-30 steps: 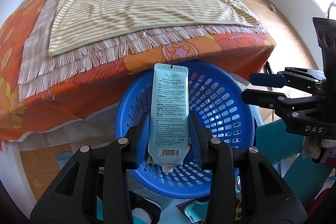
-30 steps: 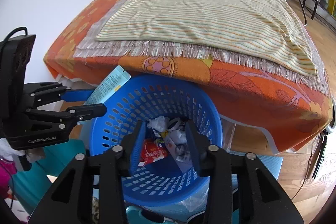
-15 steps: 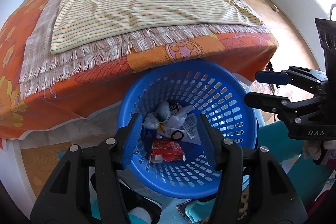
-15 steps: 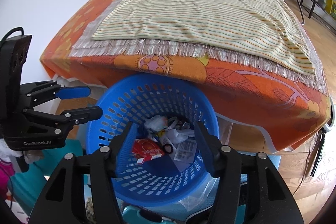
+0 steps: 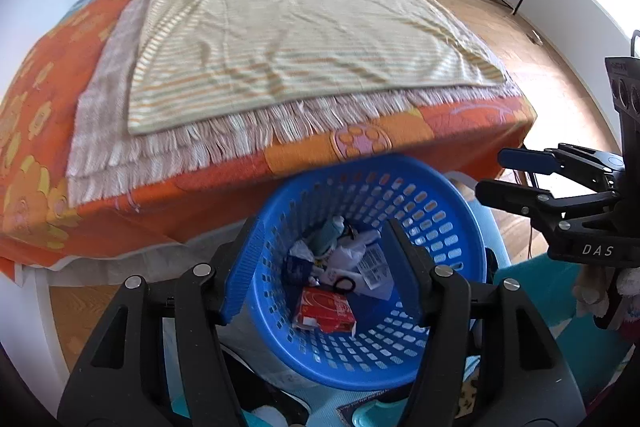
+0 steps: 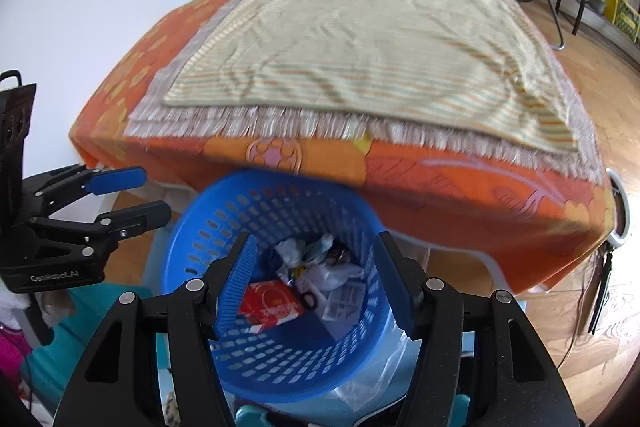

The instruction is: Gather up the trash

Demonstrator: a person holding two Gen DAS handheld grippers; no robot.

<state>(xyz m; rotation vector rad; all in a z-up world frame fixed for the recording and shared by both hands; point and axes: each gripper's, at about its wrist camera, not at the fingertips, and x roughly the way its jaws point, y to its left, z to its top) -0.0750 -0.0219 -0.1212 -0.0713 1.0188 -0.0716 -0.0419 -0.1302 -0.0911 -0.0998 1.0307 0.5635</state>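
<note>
Both my grippers hang over the round blue basket (image 5: 420, 203), a plastic tub with walls pierced by rows of small slots. My left gripper (image 5: 322, 267) has its jaws spread wide and holds nothing; its ribbed blue pads frame the heap inside. My right gripper (image 6: 316, 279) is likewise spread wide with nothing between its pads. The trash (image 5: 340, 267) lies at the basket's bottom: crumpled white paper and wrappers, a pale tube, and a flat red carton (image 5: 326, 315) nearest me. Just behind the basket stands the bed (image 5: 224, 171), draped in a smooth orange flowered sheet, with a finely striped cream blanket (image 5: 288, 39) on top, its fringed edge hanging toward the basket.
</note>
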